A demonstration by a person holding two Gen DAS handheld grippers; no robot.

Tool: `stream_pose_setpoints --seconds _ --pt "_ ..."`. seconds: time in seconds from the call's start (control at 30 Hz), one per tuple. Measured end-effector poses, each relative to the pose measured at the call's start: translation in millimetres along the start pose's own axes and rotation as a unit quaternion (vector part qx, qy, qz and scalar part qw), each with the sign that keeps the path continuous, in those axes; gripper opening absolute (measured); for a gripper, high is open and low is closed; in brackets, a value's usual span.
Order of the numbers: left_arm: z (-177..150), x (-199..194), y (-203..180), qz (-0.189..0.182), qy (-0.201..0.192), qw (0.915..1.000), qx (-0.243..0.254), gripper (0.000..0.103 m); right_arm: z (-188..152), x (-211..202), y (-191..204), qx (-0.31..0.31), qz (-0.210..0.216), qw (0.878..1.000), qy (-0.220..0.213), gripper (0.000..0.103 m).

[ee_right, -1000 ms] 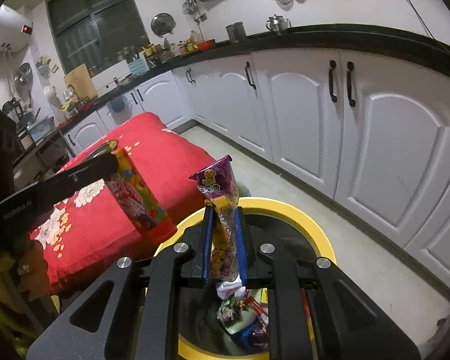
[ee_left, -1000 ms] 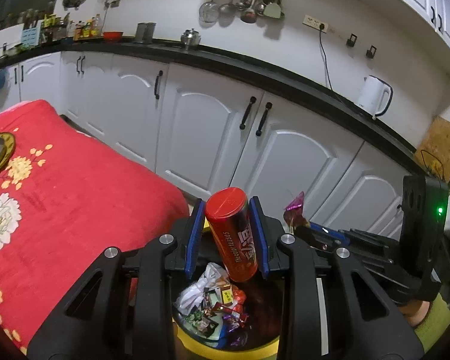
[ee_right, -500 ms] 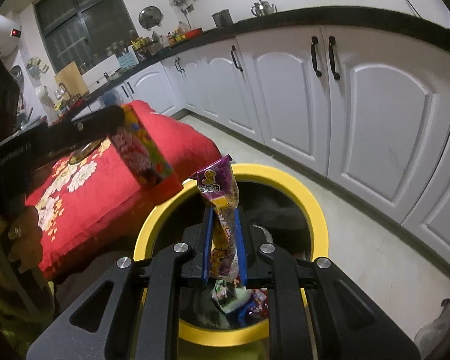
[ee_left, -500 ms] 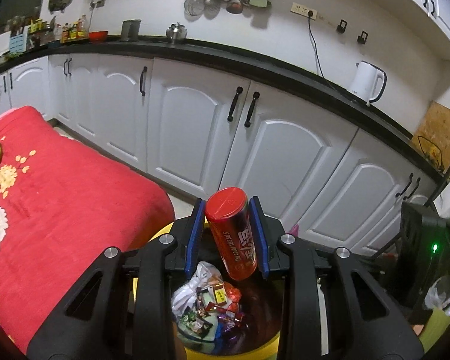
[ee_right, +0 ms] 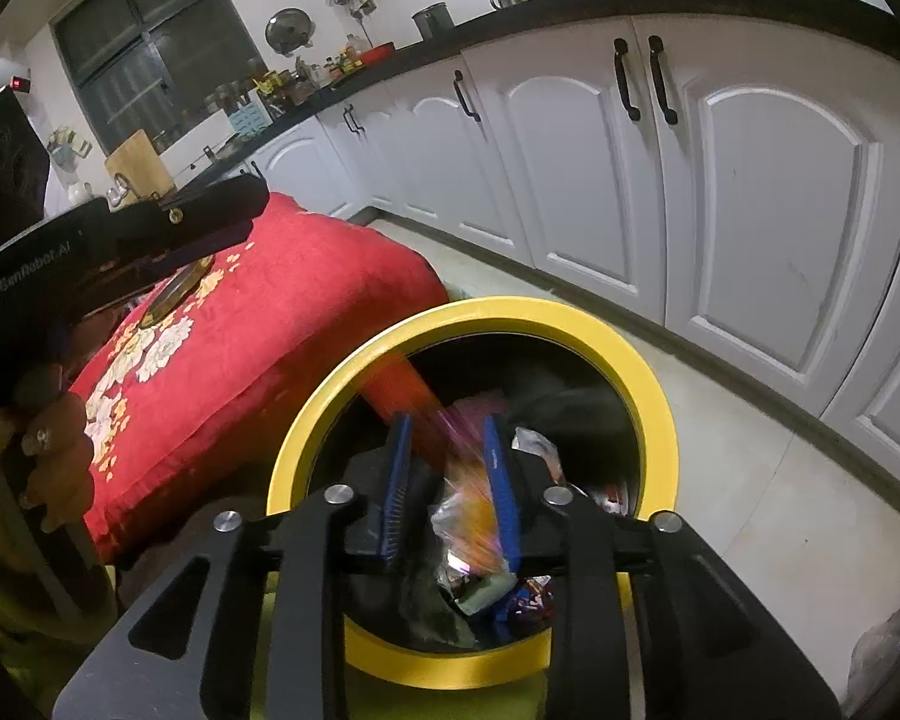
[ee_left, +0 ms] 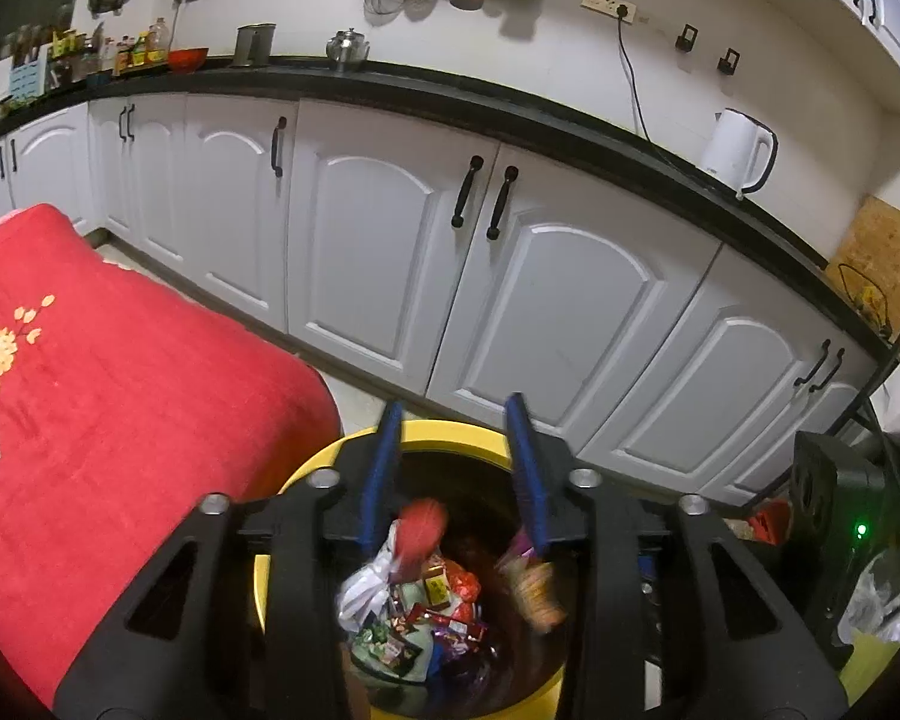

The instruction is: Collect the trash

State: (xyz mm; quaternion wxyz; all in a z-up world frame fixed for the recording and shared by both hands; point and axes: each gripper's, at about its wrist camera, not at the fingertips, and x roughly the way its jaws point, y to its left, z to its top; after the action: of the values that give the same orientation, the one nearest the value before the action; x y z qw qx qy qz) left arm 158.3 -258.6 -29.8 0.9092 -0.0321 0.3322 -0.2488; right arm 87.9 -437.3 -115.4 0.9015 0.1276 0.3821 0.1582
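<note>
The round bin with the bright yellow plastic rim [ee_right: 576, 317] sits on the pale tiled floor [ee_right: 768, 474], just beside the red bed cover with white and gold flowers [ee_left: 120, 396]. The inside of the bin is dark. It holds a heap of shiny, crinkly snack wrappers [ee_left: 414, 618] in red, green, purple and silver, and a scrunched white plastic bag [ee_left: 360, 588].

The left claw [ee_left: 456, 468] hangs over the bin. Its two blue ribbed pads [ee_left: 384, 468] are apart and opening, and nothing is pressed between them. Just below them is the red round can [ee_left: 417, 534], blurry, inside the bin above the heap and free of the pads. In the right view it shows as a red and orange streak by the near inner wall of the bin.

The right claw [ee_right: 447, 480] is over the bin too. Its blue pads [ee_right: 501, 480] are apart and opening. The purple and yellow snack packet [ee_right: 474, 504] is a smeared blur between and below them, and the pads do not press on it. In the left view the packet [ee_left: 534, 588] is inside the bin, right of the heap.

A hand [ee_right: 54, 456] holds the black handle of the left claw at the left edge of the right view.

Behind are smooth white cupboard doors with black handles [ee_left: 390, 264] under a black tabletop [ee_left: 570, 120], where a white kettle [ee_left: 738, 147] stands.
</note>
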Motion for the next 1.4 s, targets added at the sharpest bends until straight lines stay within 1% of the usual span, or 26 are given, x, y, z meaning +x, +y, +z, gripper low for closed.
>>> stream_pose_setpoints --seconds 0.07,0.1,0.13,0.17,0.23,0.3,0.37,0.4,0.47,0.7,0.83,0.9,1.07,1.27,1.4 --pt "0 0 1 0.002 0.001 1.0 -0.003 0.044 -1 -1 -2 0.006 -0.004 1.0 0.003 0.039" --pt "0 0 2 0.004 0.003 1.0 -0.004 0.046 -1 -1 -3 0.008 -0.005 1.0 0.002 0.039" --pt "0 0 2 0.005 0.004 1.0 -0.004 0.051 -1 -2 -4 0.009 -0.006 1.0 0.002 0.039" --pt "0 0 3 0.009 0.004 0.9999 -0.006 0.057 -1 -3 -5 0.01 -0.007 1.0 0.002 0.042" --pt "0 -2 4 0.013 0.004 0.9999 -0.01 0.061 -2 -5 -4 0.009 -0.012 1.0 0.001 0.049" --pt "0 -5 6 0.02 0.003 0.9997 -0.013 0.069 -3 -6 -3 0.005 -0.016 1.0 0.0 0.053" --pt "0 -8 8 0.027 0.0 0.9995 -0.016 0.08 -4 -8 -2 0.0 -0.024 1.0 -0.002 0.064" --pt "0 -10 10 0.03 0.0 0.9994 -0.018 0.083 -4 -9 -1 -0.002 -0.029 1.0 -0.004 0.066" --pt "0 -14 13 0.038 -0.003 0.9991 -0.02 0.092 -5 -13 2 -0.006 -0.036 0.999 -0.008 0.072" --pt "-5 -35 29 0.07 -0.015 0.9969 -0.033 0.092 2 -22 18 -0.022 -0.053 0.998 -0.025 0.086" --pt "-11 -52 43 0.089 -0.02 0.9949 -0.042 0.092 7 -31 39 -0.047 -0.066 0.996 -0.049 0.096" --pt "-13 -61 49 0.1 -0.023 0.9937 -0.045 0.092 9 -34 50 -0.056 -0.068 0.994 -0.06 0.096" --pt "-26 -90 66 0.135 -0.039 0.9891 -0.045 0.092 13 -35 80 -0.086 -0.061 0.992 -0.067 0.097" --pt "-44 -126 84 0.168 -0.056 0.9835 -0.038 0.092 9 -36 121 -0.118 -0.048 0.988 -0.088 0.097" --pt "-59 -149 96 0.19 -0.063 0.979 -0.037 0.092 4 -34 145 -0.131 -0.048 0.985 -0.106 0.097"
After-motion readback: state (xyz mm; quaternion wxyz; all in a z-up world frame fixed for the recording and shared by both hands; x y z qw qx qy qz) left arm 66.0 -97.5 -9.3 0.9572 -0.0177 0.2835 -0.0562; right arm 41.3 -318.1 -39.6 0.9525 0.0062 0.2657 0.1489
